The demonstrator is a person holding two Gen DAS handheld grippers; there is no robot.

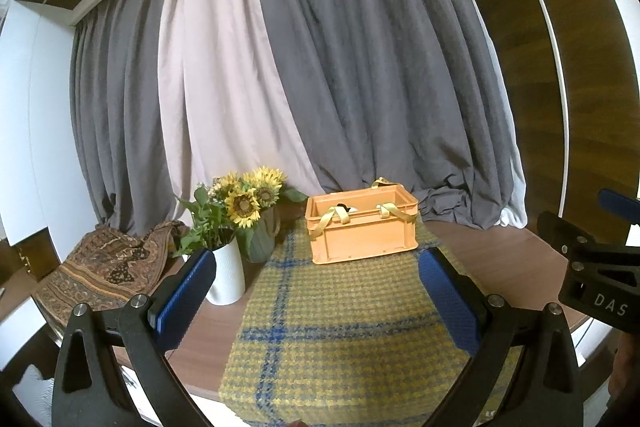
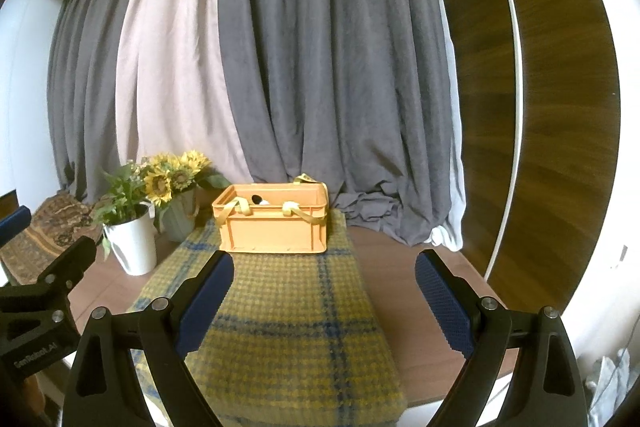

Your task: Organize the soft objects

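Note:
An orange crate [image 1: 362, 233] [image 2: 274, 223] stands at the far end of a yellow and blue plaid cloth [image 1: 344, 331] [image 2: 280, 331] on a wooden table. Yellow straps [image 1: 340, 215] [image 2: 240, 207] hang over its rim, and a black and white soft object [image 1: 345, 207] [image 2: 260, 200] shows just inside. My left gripper [image 1: 320, 273] is open and empty above the near part of the cloth. My right gripper [image 2: 324, 277] is open and empty beside it. Each gripper shows at the edge of the other's view, the right one [image 1: 592, 267] and the left one [image 2: 44, 291].
A white vase [image 1: 228, 279] [image 2: 134, 247] with greenery and a green vase of sunflowers [image 1: 256, 203] [image 2: 176, 179] stand left of the cloth. A brown patterned cloth [image 1: 108, 271] [image 2: 48, 227] lies at the far left. Grey and pale curtains [image 1: 320, 67] hang behind the table.

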